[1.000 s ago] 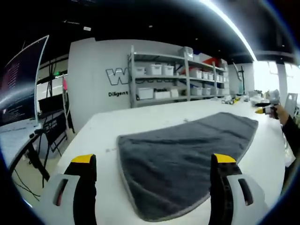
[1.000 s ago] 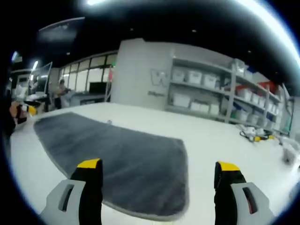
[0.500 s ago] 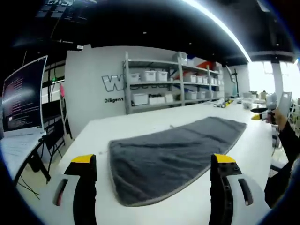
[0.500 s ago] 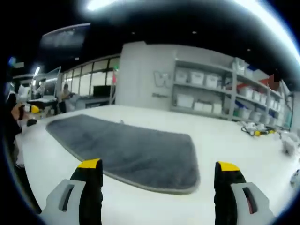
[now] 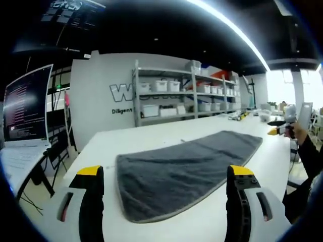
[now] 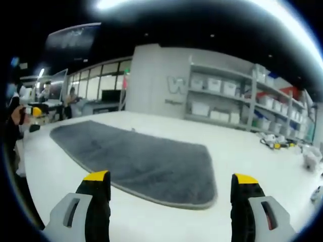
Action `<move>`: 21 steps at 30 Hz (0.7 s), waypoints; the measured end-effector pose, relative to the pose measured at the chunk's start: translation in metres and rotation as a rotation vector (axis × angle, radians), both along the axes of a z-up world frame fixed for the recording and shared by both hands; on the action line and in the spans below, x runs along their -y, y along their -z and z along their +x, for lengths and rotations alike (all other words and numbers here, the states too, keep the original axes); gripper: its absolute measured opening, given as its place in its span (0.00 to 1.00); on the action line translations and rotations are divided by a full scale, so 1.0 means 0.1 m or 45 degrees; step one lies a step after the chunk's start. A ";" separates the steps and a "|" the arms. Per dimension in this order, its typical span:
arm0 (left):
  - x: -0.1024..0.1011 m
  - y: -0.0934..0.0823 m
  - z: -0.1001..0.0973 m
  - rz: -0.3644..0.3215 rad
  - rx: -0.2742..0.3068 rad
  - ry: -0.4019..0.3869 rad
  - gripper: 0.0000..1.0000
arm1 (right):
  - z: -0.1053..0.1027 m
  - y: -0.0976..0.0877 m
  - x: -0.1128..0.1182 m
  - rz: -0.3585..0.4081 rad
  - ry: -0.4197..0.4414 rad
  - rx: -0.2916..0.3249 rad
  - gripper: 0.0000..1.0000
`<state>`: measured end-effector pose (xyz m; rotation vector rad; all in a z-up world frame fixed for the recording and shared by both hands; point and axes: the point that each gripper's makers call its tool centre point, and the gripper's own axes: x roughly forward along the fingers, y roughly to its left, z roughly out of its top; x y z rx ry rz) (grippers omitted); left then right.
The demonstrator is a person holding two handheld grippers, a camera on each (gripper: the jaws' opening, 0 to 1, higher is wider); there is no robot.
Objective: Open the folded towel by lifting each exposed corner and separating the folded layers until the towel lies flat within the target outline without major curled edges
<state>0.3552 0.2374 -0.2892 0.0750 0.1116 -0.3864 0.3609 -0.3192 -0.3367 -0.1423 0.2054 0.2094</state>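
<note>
A dark grey towel (image 5: 186, 169) lies spread flat on the white table (image 5: 126, 138), its near rounded end between my left gripper's jaws. My left gripper (image 5: 164, 174) stands open above the table, apart from the cloth. From the other end the same grey towel (image 6: 136, 159) stretches away to the left. My right gripper (image 6: 169, 179) is open too, hovering short of the towel's edge. The right gripper (image 5: 280, 130) shows small at the far right of the left gripper view, held in a person's hand. The left gripper (image 6: 35, 112) shows at the far left of the right gripper view.
Shelving (image 5: 176, 96) with white bins lines the back wall. A monitor (image 5: 25, 108) stands off the table's left side. Small loose parts (image 6: 275, 143) lie on the table at the right. Bare table surface (image 6: 242, 151) extends right of the towel.
Both views have shifted slightly as the cameras settled lower and back from the towel. The towel itself has not moved, and both grippers stay open.
</note>
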 end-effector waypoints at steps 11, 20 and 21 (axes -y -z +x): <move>-0.01 -0.01 -0.02 -0.035 0.035 -0.005 0.99 | 0.00 -0.01 -0.06 -0.010 -0.019 0.006 0.99; 0.05 0.00 -0.08 -0.019 0.050 0.036 0.98 | -0.01 0.00 -0.08 -0.017 -0.029 0.002 0.99; 0.06 0.02 -0.08 -0.009 0.046 0.041 0.98 | -0.02 0.01 -0.09 -0.019 -0.029 0.001 0.99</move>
